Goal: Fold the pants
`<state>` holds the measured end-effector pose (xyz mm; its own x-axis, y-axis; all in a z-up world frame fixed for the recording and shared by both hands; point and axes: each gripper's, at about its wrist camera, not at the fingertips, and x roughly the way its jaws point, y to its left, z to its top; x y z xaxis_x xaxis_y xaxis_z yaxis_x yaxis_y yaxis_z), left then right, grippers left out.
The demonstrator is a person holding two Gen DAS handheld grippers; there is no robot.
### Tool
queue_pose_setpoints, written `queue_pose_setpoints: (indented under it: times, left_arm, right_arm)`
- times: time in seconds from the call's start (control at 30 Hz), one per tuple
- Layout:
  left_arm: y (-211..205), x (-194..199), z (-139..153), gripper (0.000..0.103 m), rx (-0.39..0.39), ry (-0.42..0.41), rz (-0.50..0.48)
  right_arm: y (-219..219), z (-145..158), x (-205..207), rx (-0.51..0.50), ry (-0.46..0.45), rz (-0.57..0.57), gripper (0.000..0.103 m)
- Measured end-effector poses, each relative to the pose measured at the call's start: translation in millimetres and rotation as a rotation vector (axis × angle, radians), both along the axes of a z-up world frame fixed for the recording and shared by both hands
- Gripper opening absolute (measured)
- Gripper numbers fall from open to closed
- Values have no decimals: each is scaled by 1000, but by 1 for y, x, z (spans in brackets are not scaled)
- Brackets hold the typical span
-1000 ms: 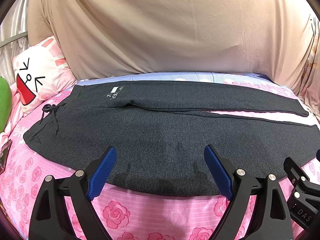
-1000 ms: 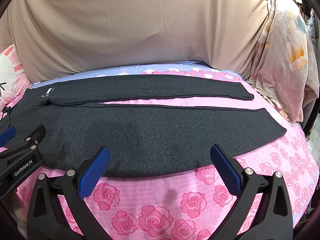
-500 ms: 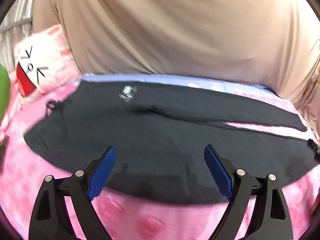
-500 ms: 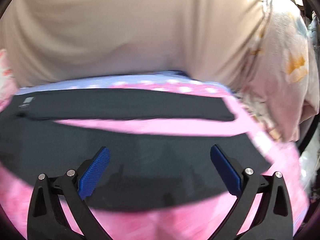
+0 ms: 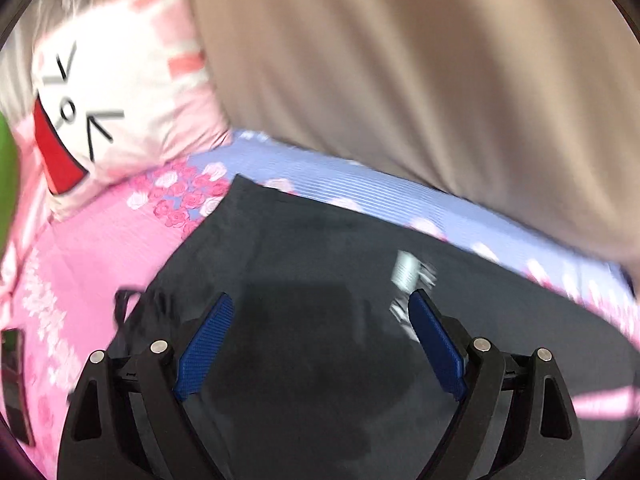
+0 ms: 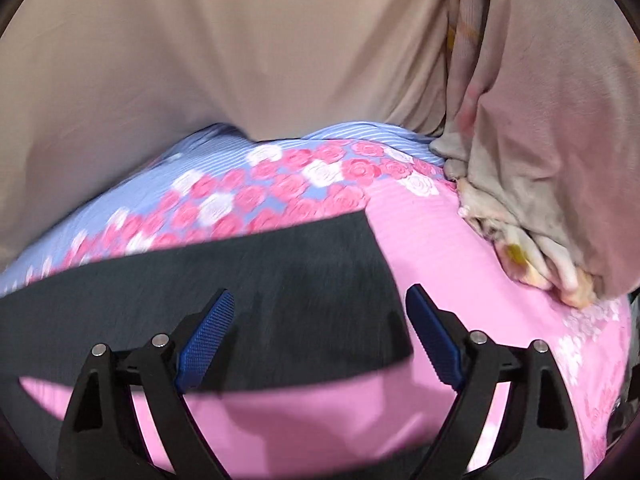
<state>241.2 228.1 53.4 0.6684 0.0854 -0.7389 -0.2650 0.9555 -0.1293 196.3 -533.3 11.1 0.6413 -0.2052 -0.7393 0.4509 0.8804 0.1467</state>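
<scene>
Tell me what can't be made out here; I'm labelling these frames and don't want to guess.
- Left wrist view: the white print on the dark pants is unreadable from motion blur.
- Left wrist view: the left hand-held gripper hides the pants' near edge.
- Left wrist view: the dark flat object is cut by the left edge.
- Right wrist view: the pants run off the left edge; the waist is unseen. The right hand-held gripper is open.
</scene>
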Motion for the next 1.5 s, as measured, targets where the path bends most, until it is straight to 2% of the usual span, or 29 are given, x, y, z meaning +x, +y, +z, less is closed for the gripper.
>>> queue_pose_setpoints:
  times: [0.1, 0.27, 0.37, 0.43, 0.47, 0.5, 0.53, 0.57, 0.6, 0.7, 0.8, 0.93, 1.1, 1.23, 1.33, 1.4, 1.47, 1.5]
  left_arm:
    - [32, 39, -10, 87, -45, 49, 81]
    - [66, 101, -40, 87, 19, 151, 176]
    - [84, 126, -63, 87, 4, 210, 212]
    - [85, 132, -66, 84, 32, 193, 226]
    - [85, 135, -66, 67, 40, 187, 226]
    - [84, 137, -64, 49, 55, 183, 232]
    - [85, 138, -59, 36, 40, 165, 221]
    - [85, 137, -54, 11, 28, 151, 216]
    - [87, 135, -49, 10, -3, 141, 206]
    - [87, 113, -22, 8, -29, 61, 183]
    - [89, 79, 13, 7, -87, -21, 138]
    - [85, 12, 59, 7, -113, -118, 64]
    - [84, -61, 74, 8, -94, -134, 23]
    - [90, -122, 52, 8, -78, -96, 13]
    - [96, -147, 21, 9, -67, -26, 24]
    - [97, -157, 0, 14, -68, 28, 21]
    - [109, -164, -18, 16, -130, 45, 51]
    - [115, -174, -23, 21, -203, 29, 77]
  right_arm:
    - [-12, -8, 22, 16, 35, -7, 92]
    - [-22, -24, 48, 46, 87, -1, 96]
    - [-15, -25, 54, 25, 90, 19, 95]
    - [-9, -22, 55, -4, 92, 33, 82]
    - [-8, -21, 54, -9, 87, 36, 67]
    - [-8, -18, 52, 8, 69, 56, 37]
    - [-8, -16, 51, 22, 61, 59, 25]
    - [-7, -13, 48, 24, 50, 52, 18]
    - [-6, -8, 44, 12, 30, 48, 9]
    - [-3, 11, 28, -20, -26, 35, 7]
    - [-2, 27, 6, -19, -76, 35, 6]
    - [0, 46, -36, -31, -122, 61, 5]
    - [8, 47, -90, -44, -159, 114, 5]
    - [21, 29, -132, -98, -127, 162, 5]
    - [22, 7, -156, -96, -74, 169, 5]
    - [19, -7, -166, -74, -38, 167, 5]
    - [17, -17, -177, -55, -15, 154, 8]
    - [16, -19, -184, -44, -19, 138, 10]
